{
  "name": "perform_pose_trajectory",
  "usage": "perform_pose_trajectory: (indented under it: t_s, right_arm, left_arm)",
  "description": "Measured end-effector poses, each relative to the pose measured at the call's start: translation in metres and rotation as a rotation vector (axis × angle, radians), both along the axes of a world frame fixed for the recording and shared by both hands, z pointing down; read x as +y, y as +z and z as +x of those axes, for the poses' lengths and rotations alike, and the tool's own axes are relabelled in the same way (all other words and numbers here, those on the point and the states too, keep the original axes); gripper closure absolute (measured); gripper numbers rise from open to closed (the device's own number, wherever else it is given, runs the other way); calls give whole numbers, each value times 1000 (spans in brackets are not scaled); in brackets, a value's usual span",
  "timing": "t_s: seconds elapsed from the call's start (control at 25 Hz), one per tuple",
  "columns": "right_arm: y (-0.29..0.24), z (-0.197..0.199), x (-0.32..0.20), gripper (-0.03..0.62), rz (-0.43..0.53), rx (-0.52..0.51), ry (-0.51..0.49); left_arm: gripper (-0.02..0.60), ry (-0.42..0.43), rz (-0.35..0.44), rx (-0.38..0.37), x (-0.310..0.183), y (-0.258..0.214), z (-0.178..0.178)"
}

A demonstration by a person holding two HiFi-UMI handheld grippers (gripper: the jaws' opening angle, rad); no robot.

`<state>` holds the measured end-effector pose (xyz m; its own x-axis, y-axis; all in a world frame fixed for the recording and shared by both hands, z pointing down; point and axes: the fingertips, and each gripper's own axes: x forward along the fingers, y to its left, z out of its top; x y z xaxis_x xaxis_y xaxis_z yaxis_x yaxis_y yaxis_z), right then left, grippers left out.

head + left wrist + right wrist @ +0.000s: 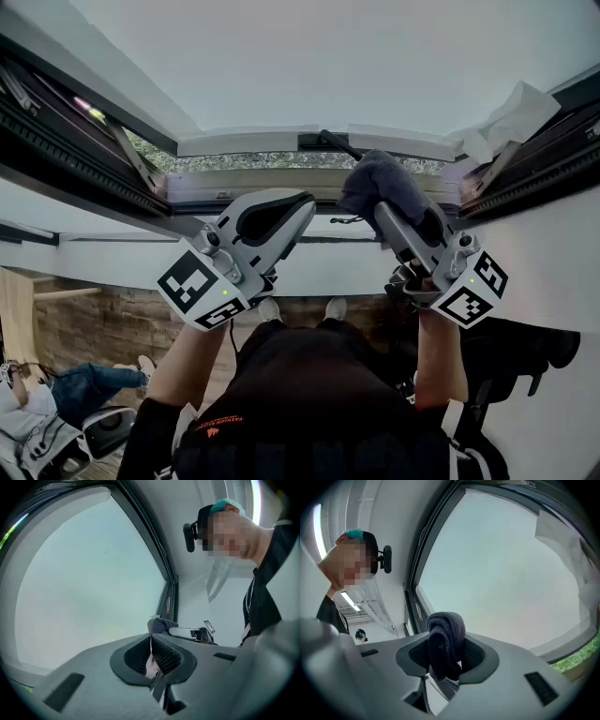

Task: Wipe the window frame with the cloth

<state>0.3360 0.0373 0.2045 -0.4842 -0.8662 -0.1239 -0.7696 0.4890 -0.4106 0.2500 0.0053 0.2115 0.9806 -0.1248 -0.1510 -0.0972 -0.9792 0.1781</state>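
Cloth [380, 180] is pinched in the right hand-held gripper [392, 212], up at the frame's [234, 184] near edge, right of middle; whether it touches is unclear. Left hand-held gripper [298, 202] is pressed together, empty. Wiping seems about to start: next, press the cloth on and sweep along that edge.

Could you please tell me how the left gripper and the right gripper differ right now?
The right gripper is shut on a dark cloth, while the left gripper has its fingers together with nothing between them. In the head view the right gripper's cloth reaches up to the window frame, whereas the left gripper sits a little lower. Both are light grey and raised toward that frame.
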Motion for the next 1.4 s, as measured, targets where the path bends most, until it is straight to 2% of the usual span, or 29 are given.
perform_pose_trajectory:
  t_s: [0.28, 0.64, 0.88, 1.08, 1.4]
  right_arm:
    - [1, 0, -1, 464, -2, -5, -11]
    - [-2, -8, -8, 462, 19, -21, -58]
    - [-12, -51, -39, 462, 42, 11, -106]
    - [-32, -73, -44, 464, 83, 16, -154]
    - [-44, -131, -83, 464, 131, 28, -233]
  left_arm:
    - [557, -12, -7, -5, 1, 3, -1]
    - [557, -69, -6, -21, -5, 7, -15]
    - [557, -133, 10, -3, -34, 2, -64]
    - [557, -205, 52, 4, -37, -20, -94]
    - [557, -312, 110, 25, -67, -39, -165]
